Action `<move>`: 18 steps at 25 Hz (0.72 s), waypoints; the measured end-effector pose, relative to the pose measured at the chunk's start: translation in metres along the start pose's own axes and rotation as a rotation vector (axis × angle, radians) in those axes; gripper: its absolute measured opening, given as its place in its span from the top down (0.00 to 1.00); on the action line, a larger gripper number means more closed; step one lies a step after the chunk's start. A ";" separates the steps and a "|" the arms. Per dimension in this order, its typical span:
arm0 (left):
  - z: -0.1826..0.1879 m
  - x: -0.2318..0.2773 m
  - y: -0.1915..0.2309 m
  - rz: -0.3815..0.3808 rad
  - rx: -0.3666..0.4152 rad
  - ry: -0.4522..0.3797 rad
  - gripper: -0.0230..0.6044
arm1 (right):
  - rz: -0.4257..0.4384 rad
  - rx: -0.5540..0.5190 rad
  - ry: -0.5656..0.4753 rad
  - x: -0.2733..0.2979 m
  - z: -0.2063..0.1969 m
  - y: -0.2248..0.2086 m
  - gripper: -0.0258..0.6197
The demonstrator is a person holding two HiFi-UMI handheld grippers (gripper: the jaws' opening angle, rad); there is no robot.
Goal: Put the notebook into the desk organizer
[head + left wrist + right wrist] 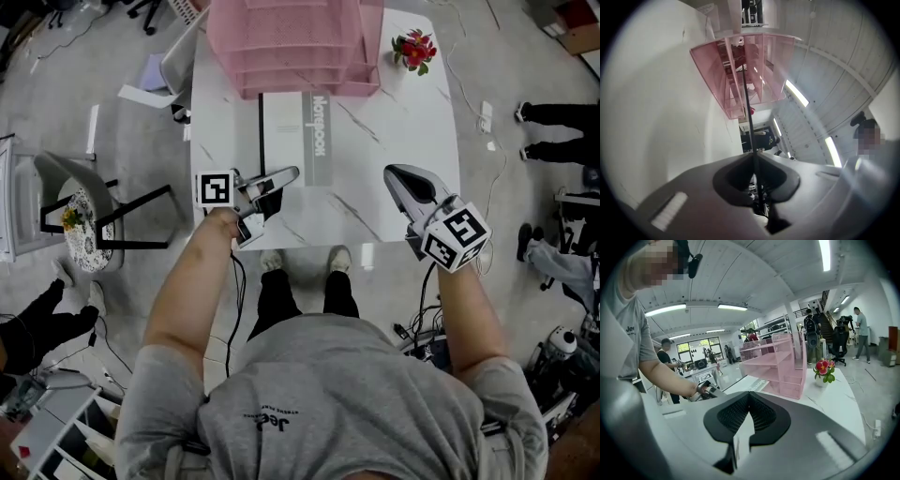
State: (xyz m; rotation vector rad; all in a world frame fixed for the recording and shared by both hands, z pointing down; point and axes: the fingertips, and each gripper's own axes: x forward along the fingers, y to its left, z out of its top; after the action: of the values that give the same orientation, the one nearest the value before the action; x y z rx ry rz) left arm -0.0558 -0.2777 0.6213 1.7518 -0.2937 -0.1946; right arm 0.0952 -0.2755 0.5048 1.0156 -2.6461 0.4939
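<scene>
A white and grey notebook (pixel 286 141) with a black spine lies flat on the white table (pixel 417 141), just in front of the pink desk organizer (pixel 295 47). My left gripper (pixel 289 175) is shut on the notebook's near edge. In the left gripper view the notebook shows as a thin dark line (pixel 747 117) running from the shut left gripper (pixel 753 157) towards the organizer (pixel 740 70). My right gripper (pixel 396 173) hovers over the table's right part, shut and empty. The right gripper view shows the right gripper (pixel 749 394) facing the organizer (pixel 780 364).
A small pot of red flowers (pixel 414 49) stands at the table's far right corner, to the right of the organizer. A chair (pixel 84 216) stands left of the table. Other people's legs (pixel 553 117) are at the right, and cables lie on the floor.
</scene>
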 end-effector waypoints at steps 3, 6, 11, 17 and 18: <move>0.009 0.003 0.011 0.013 -0.019 0.009 0.86 | -0.005 0.009 -0.002 0.004 -0.002 -0.005 0.96; 0.017 0.005 0.024 0.052 -0.049 0.020 0.86 | -0.007 0.020 -0.001 0.008 -0.005 -0.009 0.96; 0.033 0.010 0.034 0.074 -0.084 0.032 0.86 | -0.001 0.034 0.006 0.014 -0.009 -0.010 0.96; 0.051 0.016 0.043 0.099 -0.101 0.034 0.86 | 0.006 0.042 0.007 0.020 -0.009 -0.014 0.96; 0.055 0.017 0.045 0.105 -0.097 0.035 0.86 | 0.006 0.043 0.007 0.021 -0.008 -0.015 0.96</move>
State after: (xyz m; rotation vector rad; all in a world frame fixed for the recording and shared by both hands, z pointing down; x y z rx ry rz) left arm -0.0592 -0.3422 0.6552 1.6380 -0.3439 -0.1007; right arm 0.0913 -0.2950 0.5233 1.0161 -2.6444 0.5564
